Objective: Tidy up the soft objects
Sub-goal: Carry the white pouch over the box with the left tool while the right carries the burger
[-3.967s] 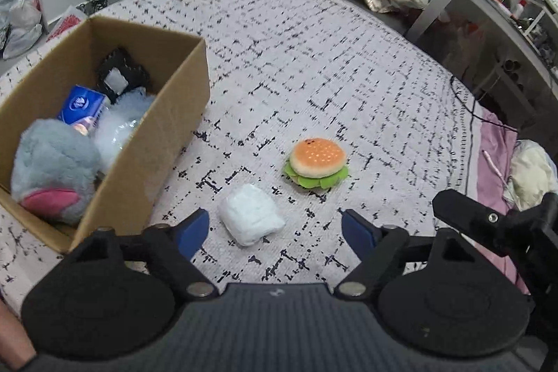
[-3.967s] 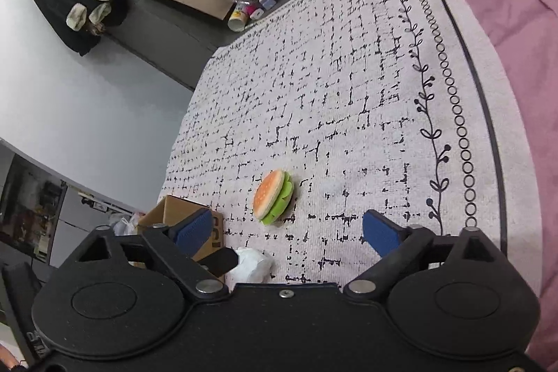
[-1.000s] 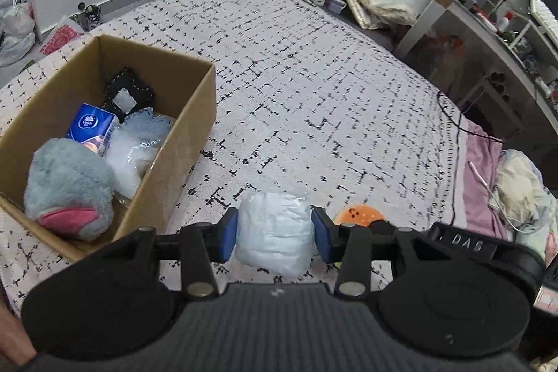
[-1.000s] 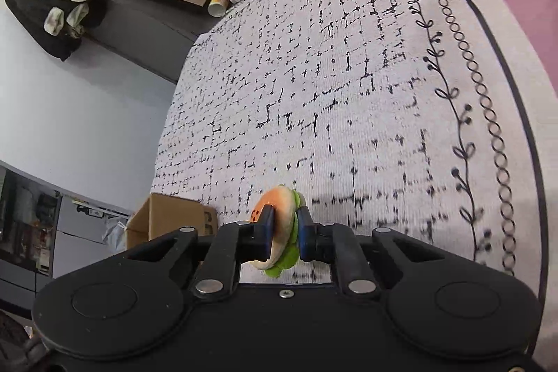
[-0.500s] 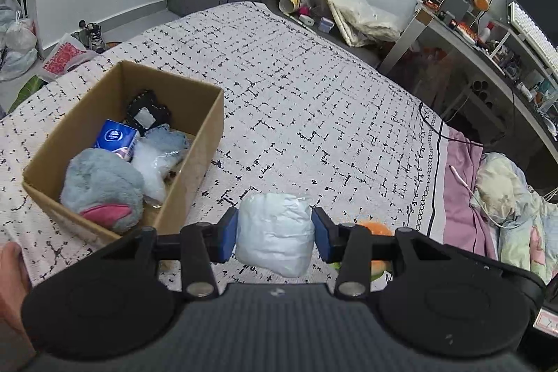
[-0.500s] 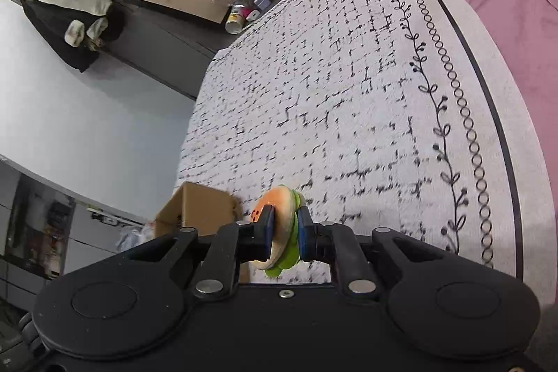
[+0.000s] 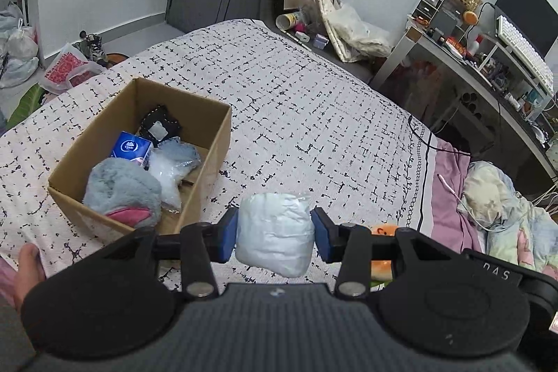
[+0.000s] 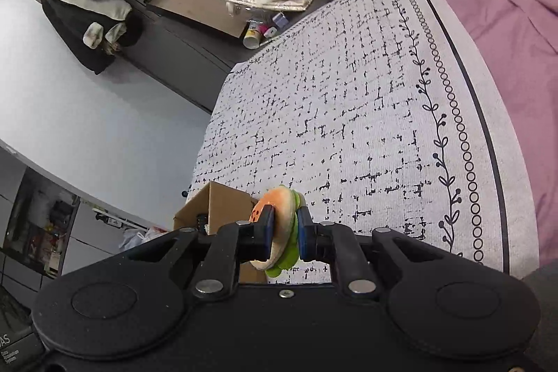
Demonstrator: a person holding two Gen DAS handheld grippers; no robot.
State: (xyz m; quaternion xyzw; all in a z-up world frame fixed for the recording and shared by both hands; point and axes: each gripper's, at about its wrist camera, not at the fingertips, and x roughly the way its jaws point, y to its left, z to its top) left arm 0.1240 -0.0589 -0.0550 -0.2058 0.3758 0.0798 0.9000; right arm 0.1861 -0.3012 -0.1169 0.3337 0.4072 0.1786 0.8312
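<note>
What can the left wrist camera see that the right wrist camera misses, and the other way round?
Only the left wrist view shows the left gripper clamped on a white soft bundle, and the inside of the cardboard box: a grey plush, a blue packet and a black item. Only the right wrist view shows the right gripper squeezing the burger plush edge-on, plus the bedspread's leaf-and-circle border. Both show the box, the patterned bedspread and the burger, which the left view only glimpses.
</note>
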